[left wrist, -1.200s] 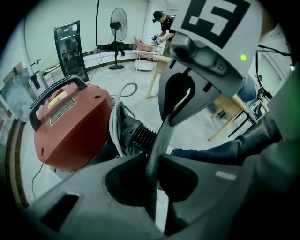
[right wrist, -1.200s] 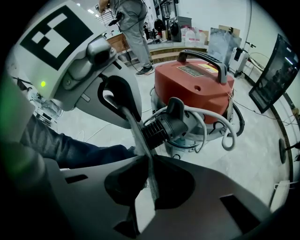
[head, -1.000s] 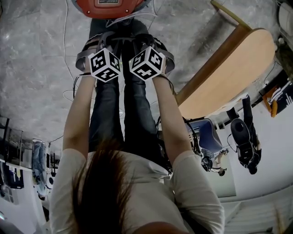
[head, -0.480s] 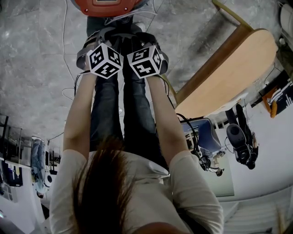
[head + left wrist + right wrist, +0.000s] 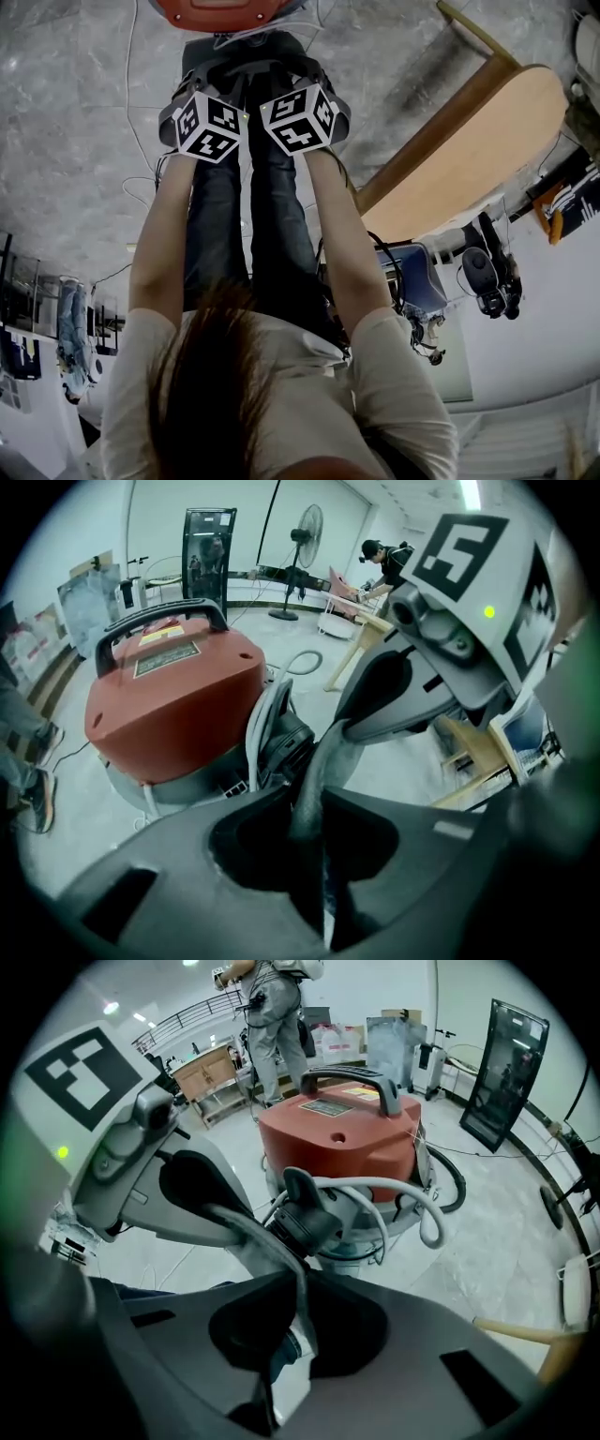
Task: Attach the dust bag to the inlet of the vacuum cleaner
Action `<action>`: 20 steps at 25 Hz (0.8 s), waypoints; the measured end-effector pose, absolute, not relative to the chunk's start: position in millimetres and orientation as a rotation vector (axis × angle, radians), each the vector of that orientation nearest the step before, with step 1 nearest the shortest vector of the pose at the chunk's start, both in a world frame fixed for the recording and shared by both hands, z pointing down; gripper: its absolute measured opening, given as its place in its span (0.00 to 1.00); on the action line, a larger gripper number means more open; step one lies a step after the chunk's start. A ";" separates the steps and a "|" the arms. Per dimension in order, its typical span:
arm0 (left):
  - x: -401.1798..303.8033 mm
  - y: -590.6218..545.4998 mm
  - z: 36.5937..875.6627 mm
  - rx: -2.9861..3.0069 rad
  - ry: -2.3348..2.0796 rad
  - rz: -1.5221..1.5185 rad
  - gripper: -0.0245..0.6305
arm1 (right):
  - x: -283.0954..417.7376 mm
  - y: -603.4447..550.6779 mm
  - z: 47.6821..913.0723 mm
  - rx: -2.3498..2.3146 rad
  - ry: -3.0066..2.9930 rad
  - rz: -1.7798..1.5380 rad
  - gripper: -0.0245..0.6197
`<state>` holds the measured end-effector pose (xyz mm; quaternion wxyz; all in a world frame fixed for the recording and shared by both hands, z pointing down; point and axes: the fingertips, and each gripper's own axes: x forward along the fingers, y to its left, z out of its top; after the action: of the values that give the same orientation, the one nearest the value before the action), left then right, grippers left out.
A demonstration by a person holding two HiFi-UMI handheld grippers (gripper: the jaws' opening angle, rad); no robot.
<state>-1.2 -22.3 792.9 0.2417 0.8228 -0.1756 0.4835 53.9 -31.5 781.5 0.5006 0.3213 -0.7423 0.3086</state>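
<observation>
Straight beyond both sets of fingertips stood the red vacuum cleaner (image 5: 337, 1138) on the grey floor (image 5: 75, 112). Its red top was closed over a pale base, with a black handle (image 5: 347, 1080) across it, so nothing of its inside showed. The grey dust bag (image 5: 323, 761) hung stretched from one gripper to the other, just short of the machine. It was pulled flat and seen edge-on, so its inside could not be seen either.

The left gripper (image 5: 309, 808) had the bag between its fingers. They had just been opening a little, yet the cloth filled the narrow gap and they pressed on it. The right gripper (image 5: 300, 1279) had its fingers nearly together, clamped on the other end of the bag.

Off to the right gripper's outer side stood a wooden table (image 5: 469, 150). Well behind the machine, far past the fingertips, were a tall black-framed panel (image 5: 502, 1063) and a standing fan (image 5: 305, 527). One person (image 5: 384, 560) bent over a bench there and another (image 5: 272, 1007) stood.

Between the fingertips and the red body a pale hose (image 5: 412, 1194) looped out. It ran into the black inlet fitting (image 5: 309, 1222), which lay directly ahead of the bag's edge. Whether bag and fitting touched could not be told. Thin cables (image 5: 131, 94) trailed over the floor beside the left gripper.
</observation>
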 end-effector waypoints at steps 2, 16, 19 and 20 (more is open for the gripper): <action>1.4 -27.1 793.3 2.259 -0.459 1.358 0.16 | 56.0 -29.5 782.0 0.806 -1.799 0.767 0.09; 2.6 -25.9 794.8 2.180 -0.620 1.200 0.16 | 56.9 -38.5 785.1 0.823 -1.795 0.773 0.09; 2.2 -27.1 794.1 2.191 -0.588 1.229 0.16 | 56.0 -37.7 784.2 0.816 -1.818 0.758 0.09; 2.6 -28.6 793.6 2.217 -0.547 1.260 0.16 | 56.0 -36.4 784.1 0.836 -1.823 0.768 0.09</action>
<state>2.6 -28.6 793.6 0.2635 0.8201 -0.2022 0.4660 56.0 -36.4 784.1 0.4768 0.3421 -0.7463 0.3143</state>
